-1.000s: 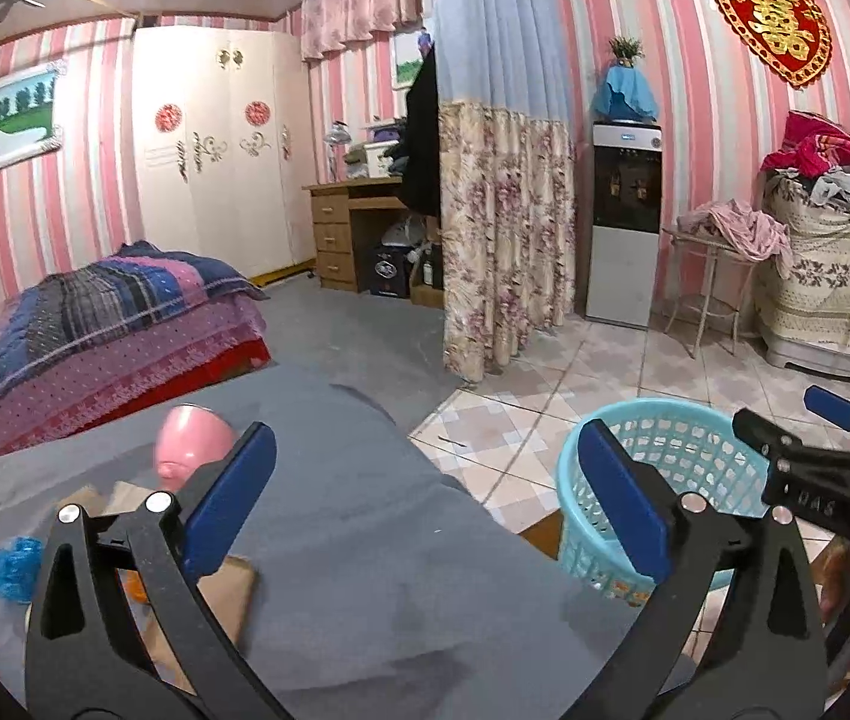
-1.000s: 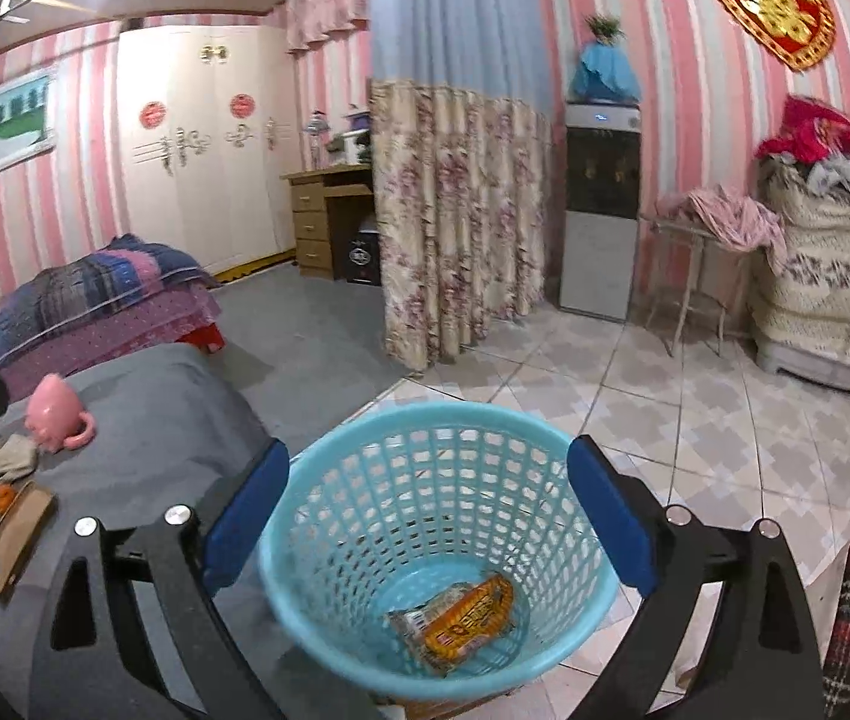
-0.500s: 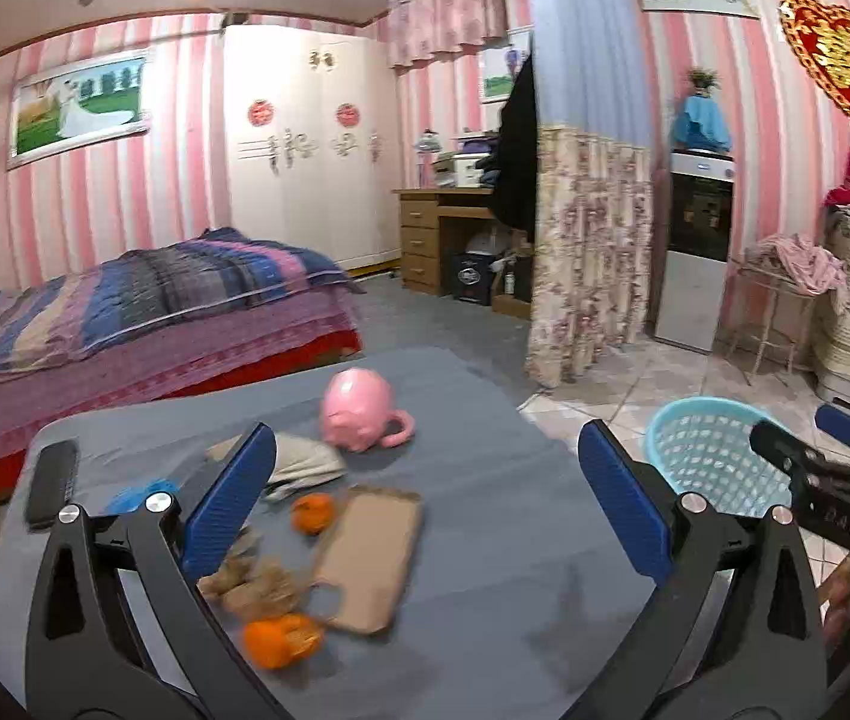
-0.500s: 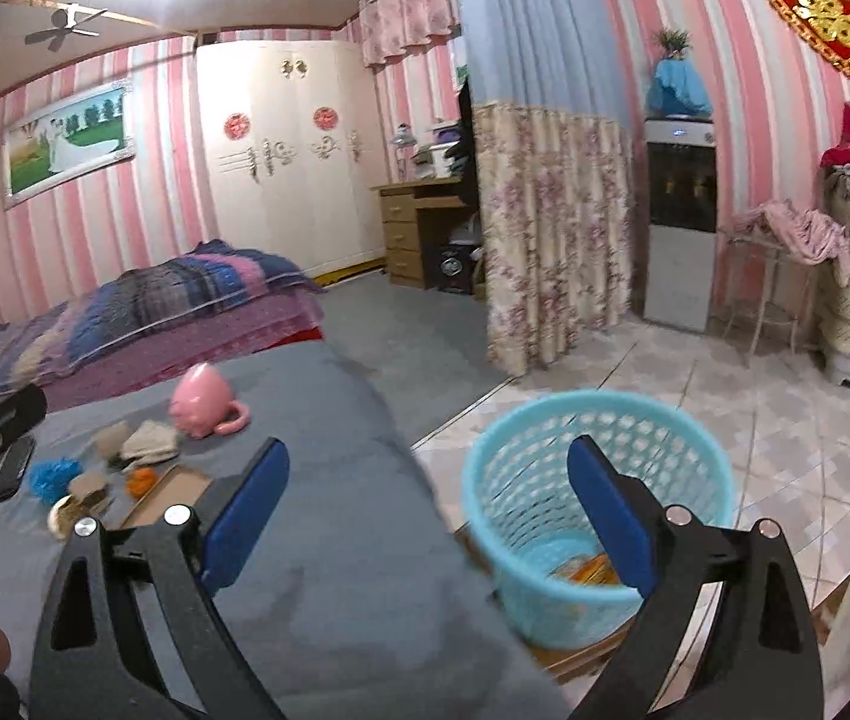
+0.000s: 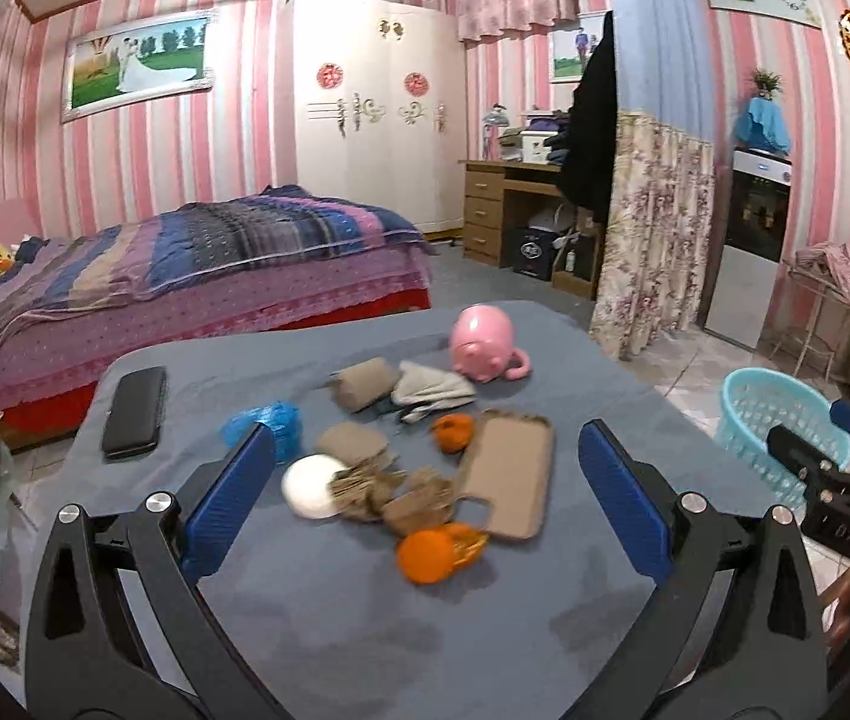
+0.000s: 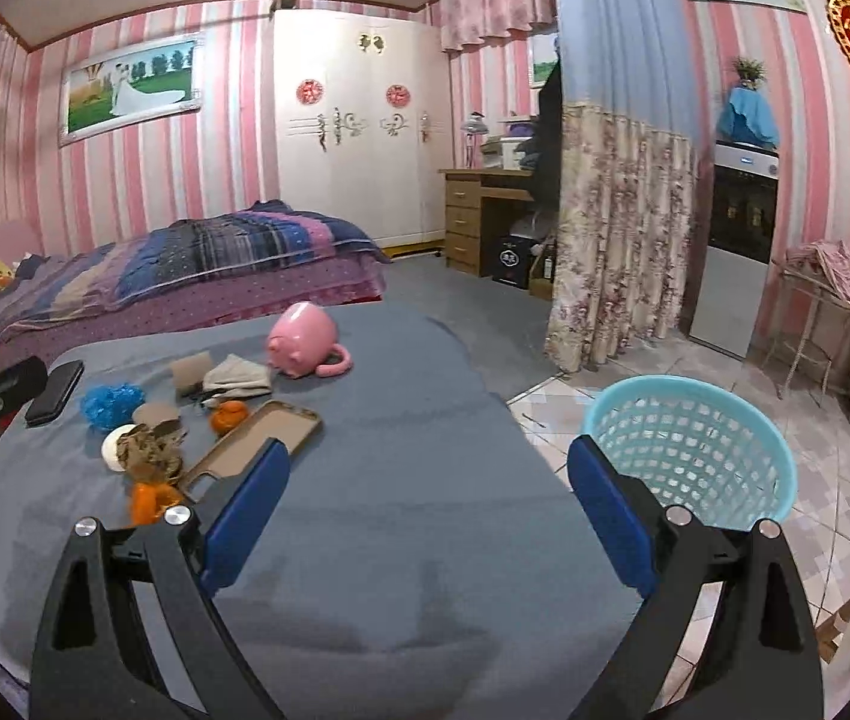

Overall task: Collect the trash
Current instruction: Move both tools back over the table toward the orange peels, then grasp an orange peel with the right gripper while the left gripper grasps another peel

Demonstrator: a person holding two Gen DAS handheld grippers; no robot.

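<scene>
A cluster of litter lies on the grey table (image 5: 365,630): orange peel (image 5: 436,549), a second orange piece (image 5: 451,432), brown paper scraps (image 5: 389,489), a white round thing (image 5: 312,485), crumpled blue plastic (image 5: 269,420). My left gripper (image 5: 425,516) is open and empty, above the near side of the cluster. My right gripper (image 6: 425,510) is open and empty over the table's near right part; the litter (image 6: 149,456) lies to its left. The light-blue trash basket (image 6: 694,450) stands on the floor right of the table, also in the left wrist view (image 5: 778,420).
Also on the table: a pink pig mug (image 5: 481,342), a tan phone case (image 5: 505,474), a black phone (image 5: 134,411), folded grey cloth (image 5: 430,390), a brown roll (image 5: 365,384). A bed (image 5: 185,276) is behind; curtain (image 6: 616,228) and tiled floor to the right.
Both grippers have swung left from the basket toward the table. The litter cluster has come into the middle of the left view; the basket has moved to the right in both views.
</scene>
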